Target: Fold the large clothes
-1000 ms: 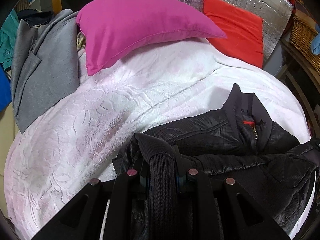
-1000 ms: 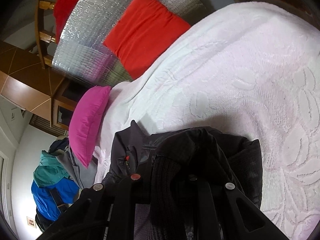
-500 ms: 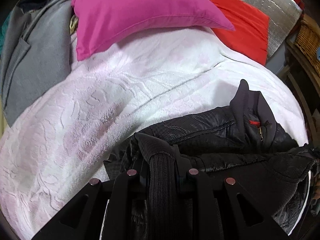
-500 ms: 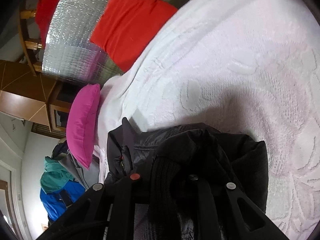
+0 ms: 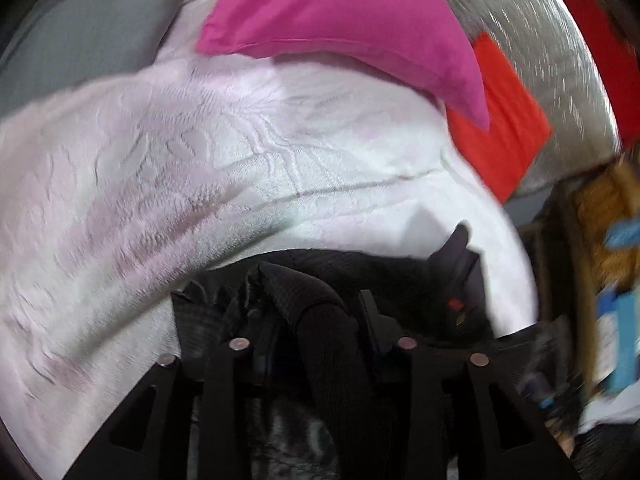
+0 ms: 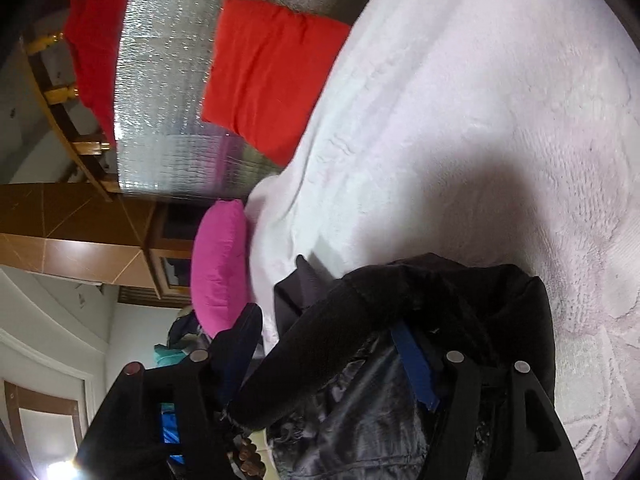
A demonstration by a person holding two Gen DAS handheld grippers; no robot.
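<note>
A white embossed bedspread (image 5: pixel 240 168) covered the bed. A magenta pillow (image 5: pixel 344 28) lay at its head, overlapping a corner of a red pillow (image 5: pixel 508 120) that leaned against a silver quilted foil sheet (image 6: pixel 168 92). A grey garment (image 5: pixel 88 40) lay beside the magenta pillow. A wicker basket (image 5: pixel 604 208) stood blurred off the bed's side.
</note>
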